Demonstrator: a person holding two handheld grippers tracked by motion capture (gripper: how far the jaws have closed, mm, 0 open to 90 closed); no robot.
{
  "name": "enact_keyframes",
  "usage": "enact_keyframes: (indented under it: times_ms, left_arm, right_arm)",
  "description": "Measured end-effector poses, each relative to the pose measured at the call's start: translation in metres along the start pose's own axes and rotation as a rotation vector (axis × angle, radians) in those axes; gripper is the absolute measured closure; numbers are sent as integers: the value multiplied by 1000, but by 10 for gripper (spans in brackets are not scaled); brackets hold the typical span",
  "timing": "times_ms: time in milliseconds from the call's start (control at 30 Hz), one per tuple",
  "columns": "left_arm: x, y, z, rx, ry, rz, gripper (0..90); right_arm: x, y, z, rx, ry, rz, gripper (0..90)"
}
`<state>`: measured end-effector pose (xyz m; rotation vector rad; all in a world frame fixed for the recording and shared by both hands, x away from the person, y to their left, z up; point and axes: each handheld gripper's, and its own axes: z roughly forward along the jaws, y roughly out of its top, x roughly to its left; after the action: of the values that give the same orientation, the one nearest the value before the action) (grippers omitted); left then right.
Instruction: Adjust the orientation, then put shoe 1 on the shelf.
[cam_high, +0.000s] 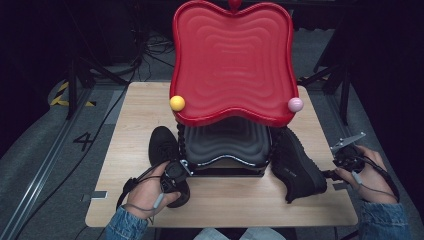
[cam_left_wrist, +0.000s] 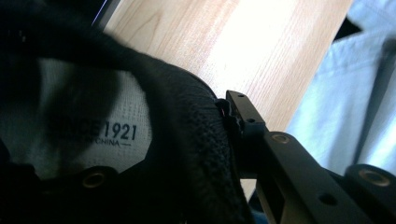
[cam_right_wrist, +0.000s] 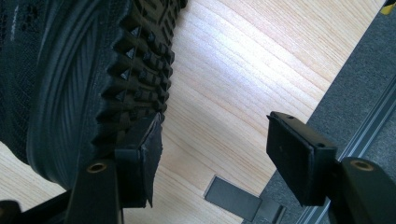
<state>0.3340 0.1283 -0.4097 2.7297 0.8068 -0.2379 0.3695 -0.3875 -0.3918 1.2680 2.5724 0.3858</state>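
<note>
Gripping the heel collar of the left black shoe (cam_high: 167, 160), the left tool (cam_high: 172, 177) has one jaw outside the knit rim and the other down inside, above the printed insole (cam_left_wrist: 93, 126), so this shoe reads as already taken. The right tool (cam_high: 336, 172) stands wide with nothing between its jaws: its near pad (cam_right_wrist: 147, 154) lies just against the lugged sole edge of the right black shoe (cam_high: 297, 170), which lies tipped on its side, while its far pad (cam_right_wrist: 299, 156) hangs well clear over bare wood. Both shoes rest on the surface (cam_high: 135, 115), one to each side of the red shoe rack (cam_high: 232, 65) beyond the tools, whose dark lower tier (cam_high: 225, 142) sits between them. The step in hand looks like securing the pair for the rack. Next, I judge, the right tool must shift across the sole or heel so both pads bracket it, then close before any lift.
</note>
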Motion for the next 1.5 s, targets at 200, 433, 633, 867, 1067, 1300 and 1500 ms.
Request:
enact_keyframes:
  times_ms: [200,433,633,867,1067,1300,1500]
  left_arm:
    - [0,-2,-2,-23,3,-28,813]
    - [-2,-2,-10,5,35,-6,828]
    - [-6,-3,-28,-4,31,-7,859]
    - [-9,-3,-57,-17,36,4,858]
    - [-14,1,-91,-34,42,25,858]
    - [-21,6,-125,-27,47,40,856]
    - [-30,10,-155,-34,71,47,855]
  right_arm:
    - [-2,-1,-1,-1,-5,5,365]
    - [-3,-1,-2,-4,-7,11,365]
    - [-4,-2,-4,-12,-9,15,365]
    - [-6,-3,-3,-10,-9,18,362]
    - [-6,-3,-5,-15,-11,17,361]
    - [-8,-5,-7,-23,-7,19,361]
    - [-10,-6,-8,-30,-6,23,360]
